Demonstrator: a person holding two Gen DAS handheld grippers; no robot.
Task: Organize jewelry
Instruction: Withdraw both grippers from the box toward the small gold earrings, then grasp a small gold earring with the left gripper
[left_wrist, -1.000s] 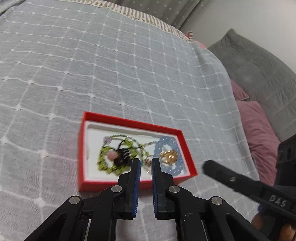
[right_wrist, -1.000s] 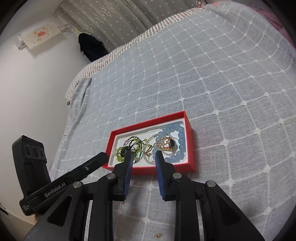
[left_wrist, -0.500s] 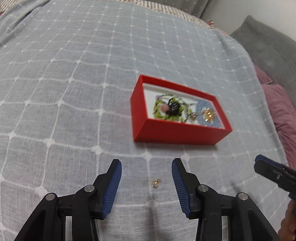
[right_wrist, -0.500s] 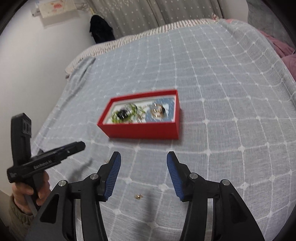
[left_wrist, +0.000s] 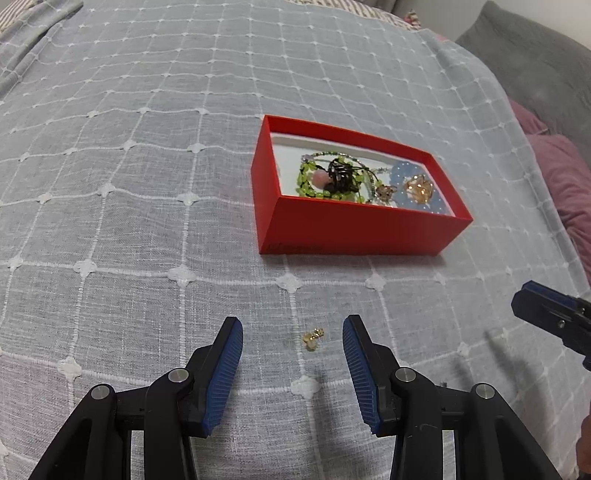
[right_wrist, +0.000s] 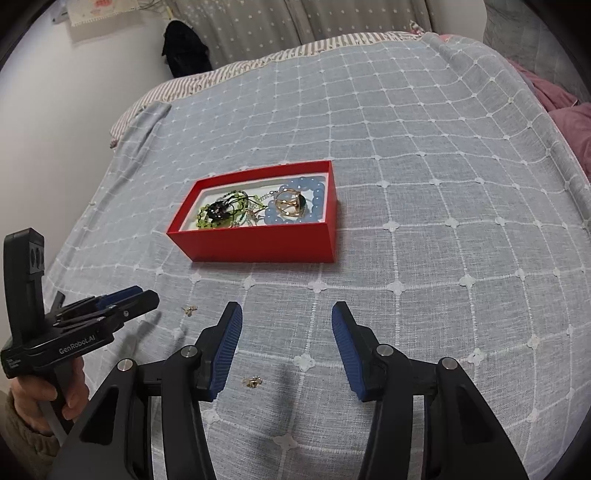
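- Bedspread, grey with a white grid, fills both views; its far edge runs out of frame and pink bedding is cut off at the right.
- Red box sits open on the bedspread, well beyond both grippers; its near wall hides the lower part of the contents.
- Jewelry inside it is tangled: a green bead strand, a blue bead bracelet and a gold ring; the smaller pieces are hard to make out.
- Left gripper has its fingers apart, a small gold earring lying loose between them, untouched.
- Right gripper is closing, pads still wide apart and gripping nothing; a second gold earring lies on the cloth just below its left pad.
- Only the right gripper's tip shows in the left wrist view.
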